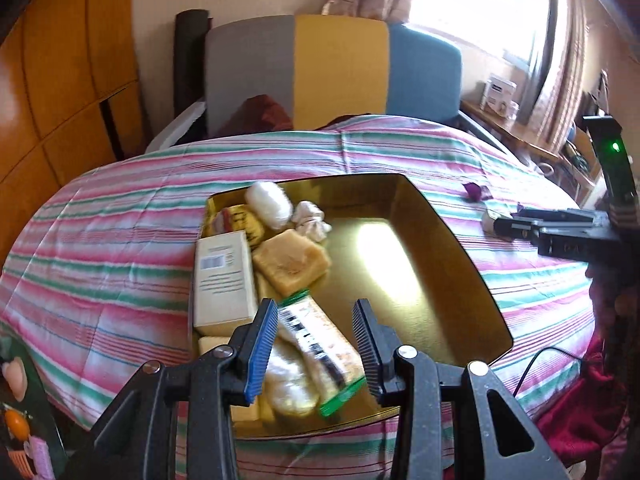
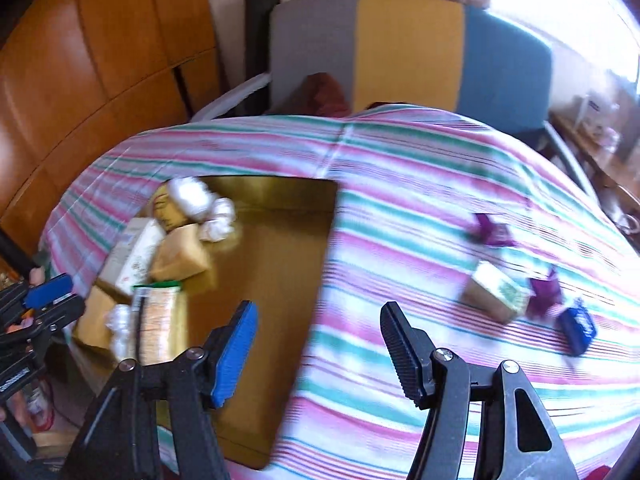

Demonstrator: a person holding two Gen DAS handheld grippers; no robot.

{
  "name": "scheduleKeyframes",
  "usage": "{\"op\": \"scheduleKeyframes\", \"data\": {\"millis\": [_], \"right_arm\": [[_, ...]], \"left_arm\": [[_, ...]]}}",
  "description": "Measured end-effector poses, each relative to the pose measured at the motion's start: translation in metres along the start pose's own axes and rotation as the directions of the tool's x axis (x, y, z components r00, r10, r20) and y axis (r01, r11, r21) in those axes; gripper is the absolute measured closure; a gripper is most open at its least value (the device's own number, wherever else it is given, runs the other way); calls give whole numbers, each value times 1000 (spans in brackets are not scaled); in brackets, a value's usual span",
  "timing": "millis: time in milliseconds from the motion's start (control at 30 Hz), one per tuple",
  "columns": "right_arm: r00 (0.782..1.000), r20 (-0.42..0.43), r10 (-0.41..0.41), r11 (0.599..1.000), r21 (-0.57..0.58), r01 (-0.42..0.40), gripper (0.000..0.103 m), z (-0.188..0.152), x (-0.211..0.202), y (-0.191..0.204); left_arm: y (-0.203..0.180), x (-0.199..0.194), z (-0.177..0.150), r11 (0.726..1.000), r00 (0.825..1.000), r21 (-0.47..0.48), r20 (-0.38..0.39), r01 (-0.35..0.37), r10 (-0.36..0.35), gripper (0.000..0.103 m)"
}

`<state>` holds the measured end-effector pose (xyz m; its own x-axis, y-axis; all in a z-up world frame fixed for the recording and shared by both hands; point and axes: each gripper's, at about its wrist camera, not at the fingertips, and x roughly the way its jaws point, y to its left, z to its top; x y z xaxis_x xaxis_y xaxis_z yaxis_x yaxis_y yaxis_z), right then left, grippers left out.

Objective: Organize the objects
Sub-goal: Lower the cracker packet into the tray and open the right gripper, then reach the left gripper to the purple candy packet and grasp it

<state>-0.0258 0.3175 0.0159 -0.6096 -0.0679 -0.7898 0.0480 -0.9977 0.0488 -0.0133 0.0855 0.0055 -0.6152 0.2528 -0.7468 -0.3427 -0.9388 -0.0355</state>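
- Striped bedspread (image 1: 120,240) fills both views, a grey, yellow and blue headboard (image 1: 340,68) behind it.
- Gold tray (image 1: 420,280) sits mid-frame, its left side crowded: white box (image 1: 224,280), tan block (image 1: 292,264), green-edged packet (image 1: 320,340).
- Left gripper (image 1: 316,340) hangs partly open above that packet (gripping nothing).
- Right gripper (image 2: 320,352), lower centre, gapes empty; small box (image 2: 494,292) and blue item (image 2: 578,326) lie at right.

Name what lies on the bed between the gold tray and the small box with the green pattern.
Only bare striped bedspread separates the gold tray from the small box; the right wrist view shows it.
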Motion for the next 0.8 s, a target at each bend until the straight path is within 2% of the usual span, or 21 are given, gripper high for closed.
{"op": "scheduleKeyframes", "data": {"millis": [233, 400, 500, 667, 800], "right_arm": [[988, 27, -154, 986, 63, 152, 38, 1, -4, -73], [958, 21, -286, 952, 122, 282, 38, -7, 4, -132], [938, 17, -345, 920, 202, 335, 38, -18, 8, -169], [927, -20, -374, 837, 422, 347, 38, -36, 4, -220], [940, -26, -341, 792, 530, 302, 38, -43, -3, -242]], "left_arm": [[-33, 7, 14, 997, 1000, 72, -3, 30, -30, 64], [-57, 20, 26, 992, 997, 108, -28, 72, -69, 64], [-71, 28, 37, 987, 992, 114, -53, 116, -111, 64], [-102, 43, 62, 975, 982, 124, -69, 186, -178, 64], [-131, 61, 81, 962, 970, 141, -92, 235, -224, 64]]}}
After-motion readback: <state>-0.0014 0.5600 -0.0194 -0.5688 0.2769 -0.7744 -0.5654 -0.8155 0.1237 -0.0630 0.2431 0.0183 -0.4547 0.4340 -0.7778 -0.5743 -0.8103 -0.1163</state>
